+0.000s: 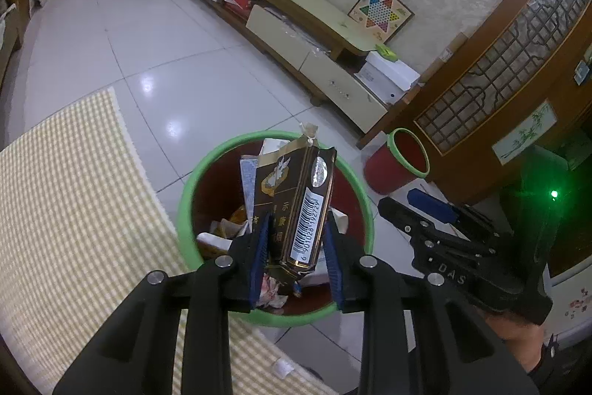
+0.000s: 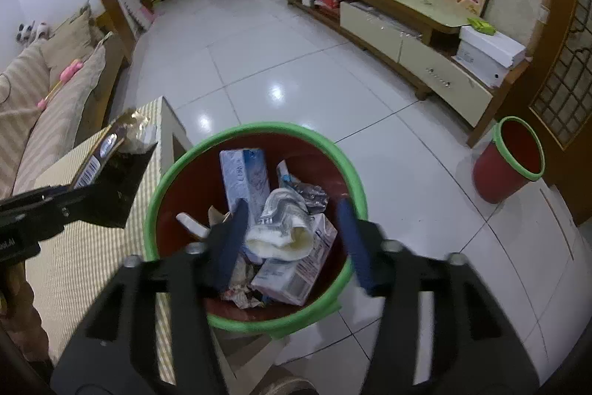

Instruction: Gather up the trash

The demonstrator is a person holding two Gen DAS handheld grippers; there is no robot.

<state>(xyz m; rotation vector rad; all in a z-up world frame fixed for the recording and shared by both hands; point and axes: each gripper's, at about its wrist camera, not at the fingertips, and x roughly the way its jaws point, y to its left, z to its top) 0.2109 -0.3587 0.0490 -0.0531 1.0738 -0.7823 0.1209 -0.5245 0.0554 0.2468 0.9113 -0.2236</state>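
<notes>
**Brown pack poised over the red bin**

The brown cigarette pack (image 1: 296,206) sits right between the blue pads of the left gripper (image 1: 298,258), standing nearly upright with its barcode side facing the camera and its torn top flap sticking up beyond the fingertips. The pads clamp its lower sides, so it's held, directly above the mouth of the green-rimmed red bin (image 1: 185,195). The pack's bottom corner hides part of the rubbish underneath; crumpled paper peeks out just below the fingers.

Over on the right wrist view, the right gripper (image 2: 292,239) hangs above the same bin, jaws spread apart with nothing between the pads. Beneath it lie a blue-and-white carton (image 2: 246,178), a second carton (image 2: 296,269) tipped on its side, crinkled foil wrap (image 2: 288,206) and a white crumpled wad (image 2: 273,241). What's deeper in the bin is buried and hard to make out.

Left of the bin runs the yellow checked tablecloth (image 1: 70,195), its near edge cut off by the frame. Farther right stands a smaller red bin (image 1: 396,161), past it a carved wooden door (image 1: 499,69).
</notes>
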